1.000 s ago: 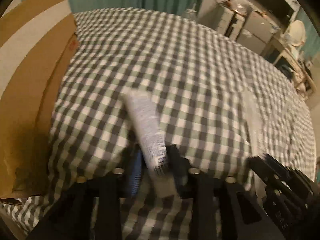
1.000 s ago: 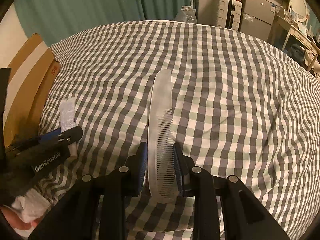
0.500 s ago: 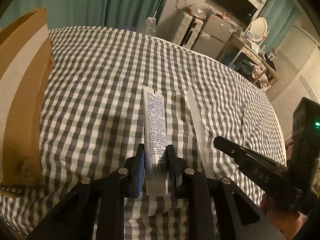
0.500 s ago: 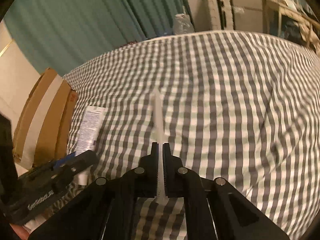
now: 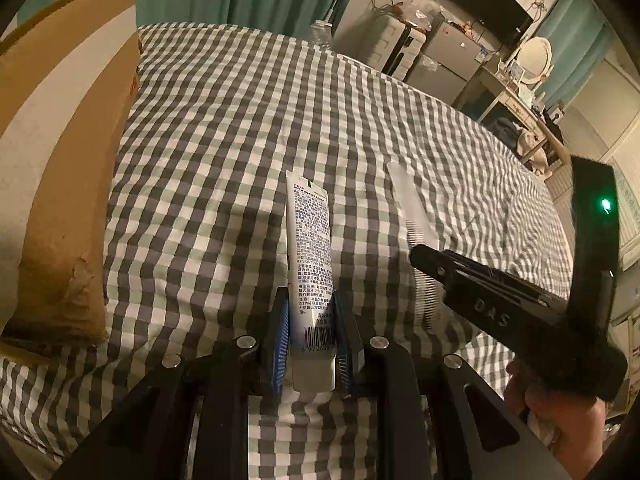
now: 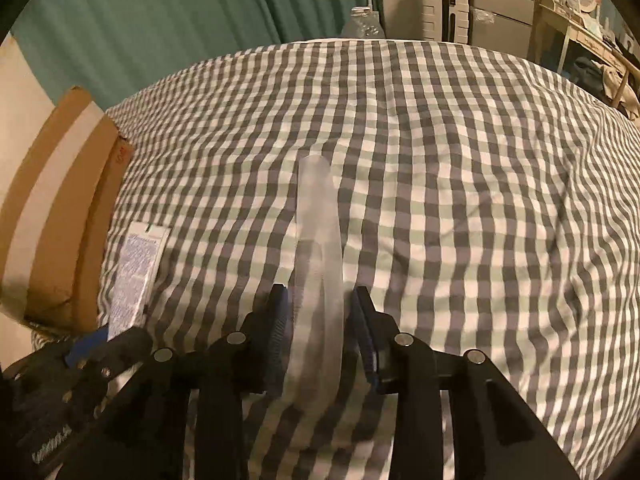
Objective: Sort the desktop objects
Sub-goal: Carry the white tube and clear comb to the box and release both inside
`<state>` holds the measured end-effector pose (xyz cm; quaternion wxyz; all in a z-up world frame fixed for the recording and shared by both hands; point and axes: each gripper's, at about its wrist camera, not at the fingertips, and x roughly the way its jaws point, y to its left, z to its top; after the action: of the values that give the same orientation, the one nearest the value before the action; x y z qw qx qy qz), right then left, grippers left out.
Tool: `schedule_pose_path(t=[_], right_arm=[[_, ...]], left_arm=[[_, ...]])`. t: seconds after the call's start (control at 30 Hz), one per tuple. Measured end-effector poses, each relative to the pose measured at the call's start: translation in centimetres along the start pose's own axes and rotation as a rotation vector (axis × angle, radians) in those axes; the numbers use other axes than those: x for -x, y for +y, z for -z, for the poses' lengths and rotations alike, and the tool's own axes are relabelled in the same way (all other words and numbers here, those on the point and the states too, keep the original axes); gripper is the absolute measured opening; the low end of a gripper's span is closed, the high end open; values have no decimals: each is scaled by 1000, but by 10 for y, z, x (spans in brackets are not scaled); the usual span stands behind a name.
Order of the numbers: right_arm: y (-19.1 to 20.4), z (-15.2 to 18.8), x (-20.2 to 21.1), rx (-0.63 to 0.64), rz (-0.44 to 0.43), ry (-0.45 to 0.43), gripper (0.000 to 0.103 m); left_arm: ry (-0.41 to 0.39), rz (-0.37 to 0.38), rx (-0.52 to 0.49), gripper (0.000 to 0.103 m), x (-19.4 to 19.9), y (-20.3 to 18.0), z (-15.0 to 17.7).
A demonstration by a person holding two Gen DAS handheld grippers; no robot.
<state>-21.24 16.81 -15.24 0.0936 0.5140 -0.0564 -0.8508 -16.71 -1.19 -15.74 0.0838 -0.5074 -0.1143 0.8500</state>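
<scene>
A white printed tube lies lengthwise between the fingers of my left gripper, which is shut on its lower end just above the checked cloth. The tube also shows at the left of the right wrist view. A clear plastic comb lies between the fingers of my right gripper, whose jaws stand apart on either side of it, open. The comb and the right gripper also show in the left wrist view, to the right of the tube.
A brown cardboard box with a white tape stripe stands at the left edge of the cloth, also in the right wrist view. Green curtains hang behind. Drawers, a fridge and a desk with a mirror stand at the far right.
My right gripper, shut on the comb half a second ago, has opened and the comb now lies flat between its fingers. My left gripper still holds the tube, now steadier and lower.
</scene>
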Motion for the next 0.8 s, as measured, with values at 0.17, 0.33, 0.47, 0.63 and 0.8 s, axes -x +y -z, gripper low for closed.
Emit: schedule_pose_path(t=[0.17,0.33,0.47,0.63,0.8], right_arm=[[-5,3,-5,20,11,-8,25],[-19,10,25,-32,-33,-67,25],[-18,13,68,-62,-99,-147,25],[13,8,124,-64,-175,-241,25],[83,-13,171,51,-223,-328,25]], left_arm=[[28,-19,-5,21,-10,0,-2],[-13,0,-29,21,4,-7,-5],[-95,40,-52,21,39,-20,-15],[-216,76,-99,21,100,-30,-46],[-310,81,-130,21,176,-5,-84]])
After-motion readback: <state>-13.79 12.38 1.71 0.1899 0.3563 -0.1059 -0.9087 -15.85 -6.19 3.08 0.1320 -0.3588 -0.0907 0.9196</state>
